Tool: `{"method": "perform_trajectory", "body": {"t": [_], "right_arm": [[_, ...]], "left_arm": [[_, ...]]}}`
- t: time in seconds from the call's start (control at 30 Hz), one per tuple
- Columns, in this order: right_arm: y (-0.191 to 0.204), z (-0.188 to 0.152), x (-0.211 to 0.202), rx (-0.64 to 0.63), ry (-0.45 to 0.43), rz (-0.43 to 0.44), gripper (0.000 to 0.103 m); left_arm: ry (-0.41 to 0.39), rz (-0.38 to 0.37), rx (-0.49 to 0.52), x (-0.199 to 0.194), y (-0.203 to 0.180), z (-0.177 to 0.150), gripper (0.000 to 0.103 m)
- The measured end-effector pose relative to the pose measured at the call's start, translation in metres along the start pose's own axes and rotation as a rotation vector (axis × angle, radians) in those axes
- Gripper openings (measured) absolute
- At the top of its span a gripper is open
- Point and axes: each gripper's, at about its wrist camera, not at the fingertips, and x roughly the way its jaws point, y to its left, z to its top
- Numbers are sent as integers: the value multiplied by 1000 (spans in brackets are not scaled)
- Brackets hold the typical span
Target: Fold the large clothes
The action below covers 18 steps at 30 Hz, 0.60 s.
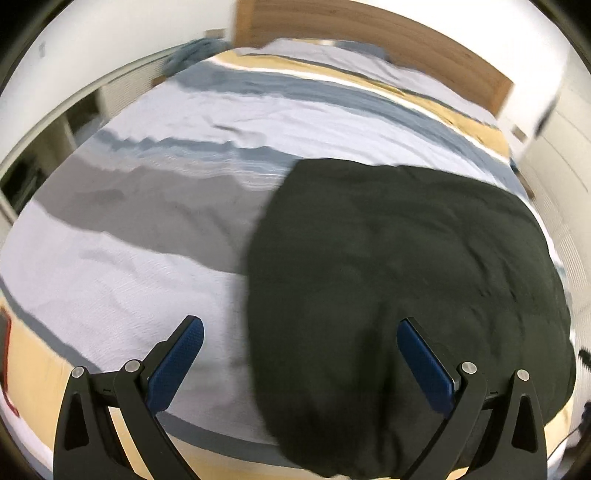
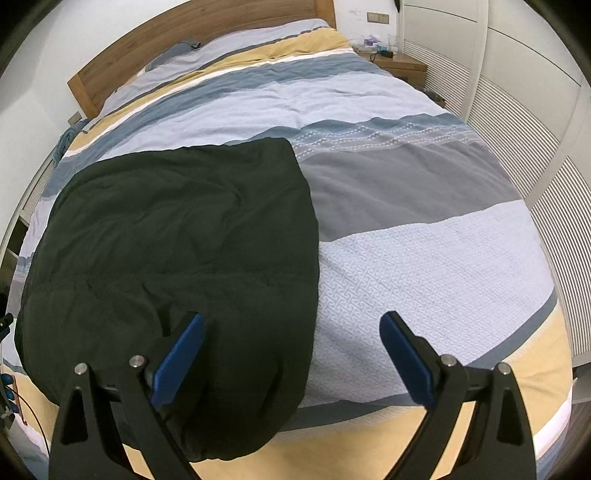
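A large black garment (image 1: 406, 288) lies folded into a broad flat slab on the striped bed cover (image 1: 147, 258). In the left wrist view it fills the right half, and my left gripper (image 1: 299, 328) hovers open above its left edge with nothing between the blue pads (image 1: 177, 365). The right wrist view shows the same garment (image 2: 177, 251) on the left side. My right gripper (image 2: 291, 325) stands open over the garment's right edge, its left pad (image 2: 177, 362) above the black cloth and its right pad above the cover (image 2: 424, 277).
A wooden headboard (image 2: 184, 33) closes the far end of the bed. A bedside table (image 2: 399, 64) with small items stands at the far right, beside white slatted panels (image 2: 517, 147). A blue cloth (image 1: 192, 51) hangs at the bed's far left corner.
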Motion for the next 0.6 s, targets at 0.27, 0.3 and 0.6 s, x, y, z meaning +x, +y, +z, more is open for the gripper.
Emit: {"method": "perform_trajectory", "body": {"t": [0.27,0.3,0.6], "right_arm": [[0,-1,14,-2,45,54,96],[-1,-1,17,-1,56,71,96],[-16,4,52,65,136,197,96]], "left_arm": [[71,-317,-223,25,52,12,102],[94,-389,-250,34,54,13,102],[271,-508,-266,108,40,8,102]]}}
